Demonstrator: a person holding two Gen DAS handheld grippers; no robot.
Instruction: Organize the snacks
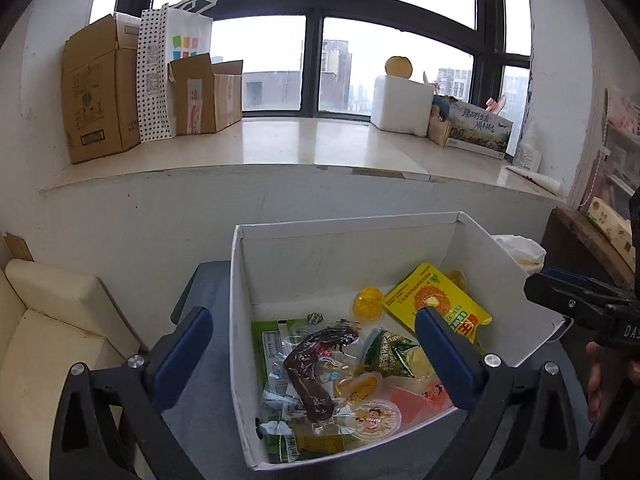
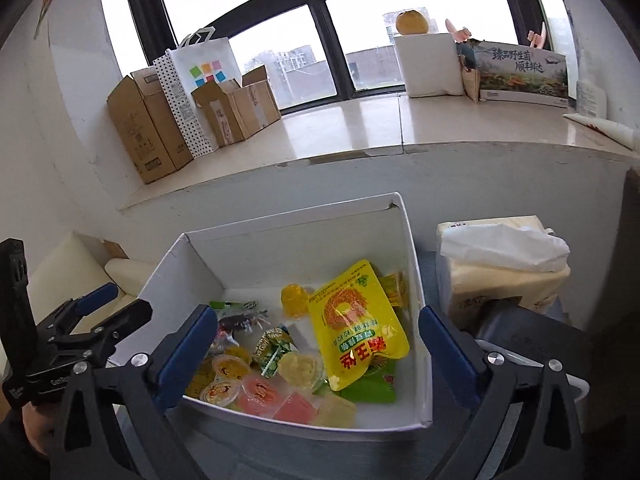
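A white open box point(image 1: 348, 222) point(image 2: 288, 210) stands on a grey table and holds several snacks. Among them are a yellow pouch point(image 1: 420, 288) point(image 2: 356, 312), a dark brown packet point(image 1: 312, 368), a green pea packet point(image 1: 384, 352) point(image 2: 276, 348) and jelly cups point(image 1: 376, 418) point(image 2: 224, 392). My left gripper point(image 1: 316, 350) point(image 2: 132, 300) is open, astride the box's left wall. My right gripper point(image 2: 318, 344) point(image 1: 540, 280) is open above the box's near right part, its right finger outside the right wall. Neither holds anything.
A tissue pack point(image 2: 500, 264) stands just right of the box. The windowsill behind carries cardboard boxes point(image 1: 96, 88), a paper bag point(image 1: 188, 40) and a white foam box point(image 1: 400, 104). A cream cushioned seat point(image 1: 48, 320) lies to the left, below table level.
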